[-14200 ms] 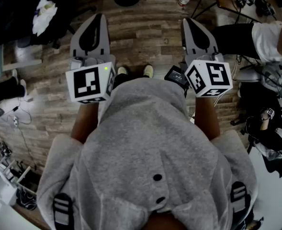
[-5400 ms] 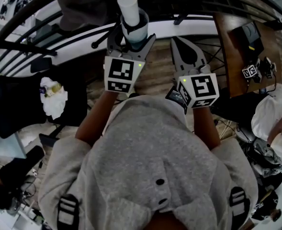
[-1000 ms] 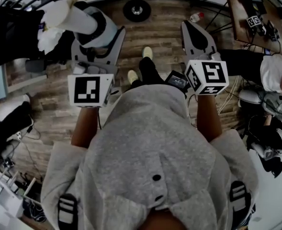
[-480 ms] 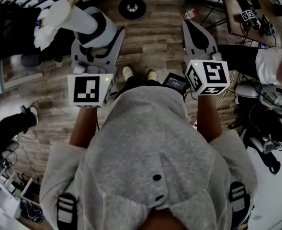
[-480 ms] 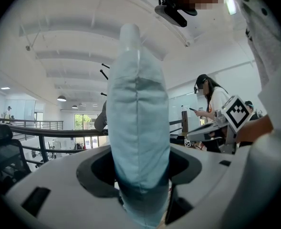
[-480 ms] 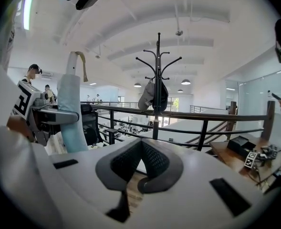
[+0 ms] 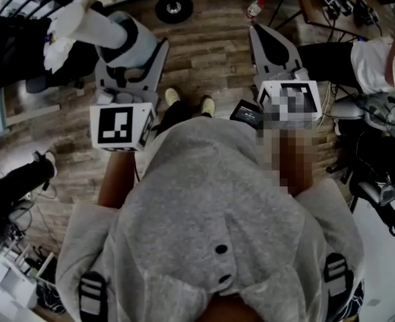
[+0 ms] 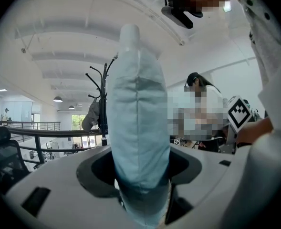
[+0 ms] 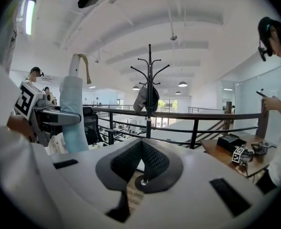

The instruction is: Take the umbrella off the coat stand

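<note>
My left gripper point(image 7: 133, 46) clamps the umbrella point(image 8: 138, 118) near one end, well clear of the stand point(image 9: 150, 94), while my right gripper point(image 9: 140, 163) is closed on nothing, so a swing could lever the long free end loose.

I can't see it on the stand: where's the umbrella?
The umbrella stands upright, clamped in the left gripper at the head view's upper left, well away from the coat stand.

umbrella point(image 8: 136, 123) end hidden, coat stand point(image 7: 174, 9) cropped
</note>
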Demonstrator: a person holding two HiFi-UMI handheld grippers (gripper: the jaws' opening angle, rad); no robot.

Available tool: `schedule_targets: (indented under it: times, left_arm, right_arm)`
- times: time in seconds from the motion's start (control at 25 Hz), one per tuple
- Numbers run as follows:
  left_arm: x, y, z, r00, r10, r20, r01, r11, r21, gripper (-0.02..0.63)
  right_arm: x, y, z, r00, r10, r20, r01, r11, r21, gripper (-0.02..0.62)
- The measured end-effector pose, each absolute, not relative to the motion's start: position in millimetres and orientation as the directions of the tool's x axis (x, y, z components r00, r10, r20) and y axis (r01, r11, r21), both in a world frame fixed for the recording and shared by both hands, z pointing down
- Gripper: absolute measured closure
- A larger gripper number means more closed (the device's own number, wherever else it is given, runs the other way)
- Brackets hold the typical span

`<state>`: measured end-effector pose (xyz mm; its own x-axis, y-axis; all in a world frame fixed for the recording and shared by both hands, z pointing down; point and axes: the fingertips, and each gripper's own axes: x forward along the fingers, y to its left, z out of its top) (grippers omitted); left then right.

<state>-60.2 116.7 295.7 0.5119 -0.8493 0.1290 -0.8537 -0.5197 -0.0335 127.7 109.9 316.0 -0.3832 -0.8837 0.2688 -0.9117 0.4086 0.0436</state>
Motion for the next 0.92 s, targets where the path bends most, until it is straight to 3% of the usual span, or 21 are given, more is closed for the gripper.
schedule_targets:
  times: [0.4,0.92]
  left_arm:
    - [1,155,296,0.534,-0.837,0.118,-0.837,-0.543,-0.064,0.327]
    - [-1,154,292,0.504,-0.858,0.099,-0.857,-0.511,-0.071,0.327]
  right_arm:
    - [190,150,318,-0.362,-0.902,0.236,-0.923,0.383,0.047,0.586]
    - [185,140,313,-0.403,-0.889,0.216,-0.903,0.424,0.062,0.586]
